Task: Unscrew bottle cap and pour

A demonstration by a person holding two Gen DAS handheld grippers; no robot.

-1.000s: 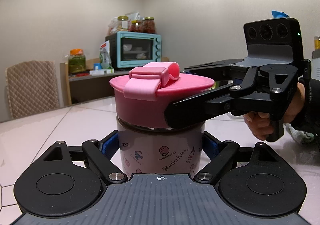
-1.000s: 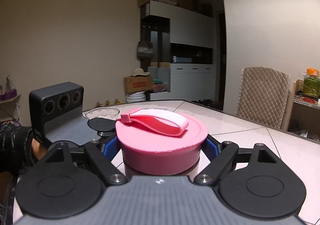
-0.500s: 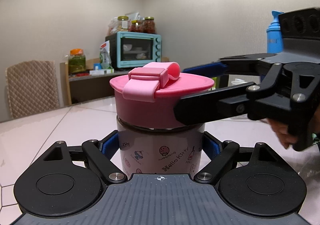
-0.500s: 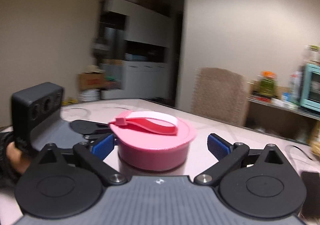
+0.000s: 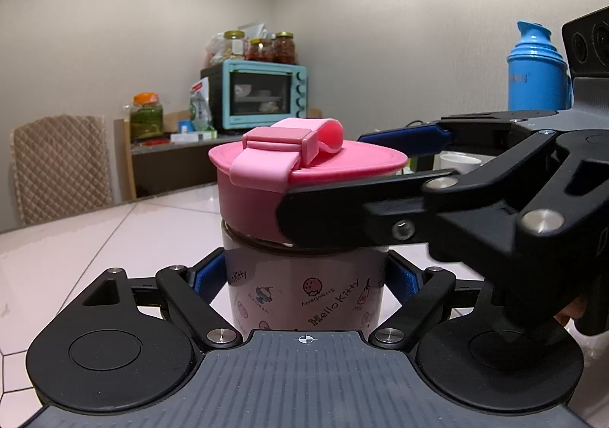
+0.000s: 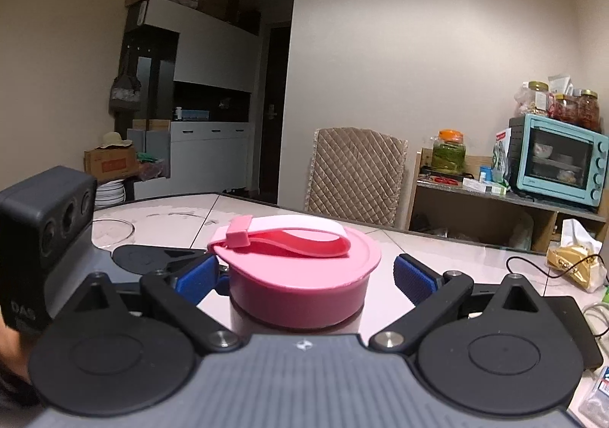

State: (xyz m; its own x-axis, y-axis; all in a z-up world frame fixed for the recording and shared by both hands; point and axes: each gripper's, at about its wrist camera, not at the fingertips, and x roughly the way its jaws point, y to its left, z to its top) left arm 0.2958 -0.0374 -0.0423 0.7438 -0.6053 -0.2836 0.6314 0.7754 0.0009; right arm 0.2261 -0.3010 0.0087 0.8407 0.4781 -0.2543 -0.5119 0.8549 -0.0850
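Left gripper (image 5: 304,276) clamped the bottle (image 5: 304,295), right gripper (image 6: 304,276) closing around the pink cap (image 6: 300,283) with pads clear, oven (image 5: 259,95) at eleven o'clock.

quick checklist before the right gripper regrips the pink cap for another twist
1. Left gripper clamped on the bottle: ok.
2. Pink cap between the right gripper pads: ok.
3. Right pads gripping the cap: not ok; jaws closing, gap visible on the right side.
4. Carry strap lying on the cap, clear of the pads: ok.
5. Bottle upright on the table: ok.
6. Cap thread already loose: cannot tell.
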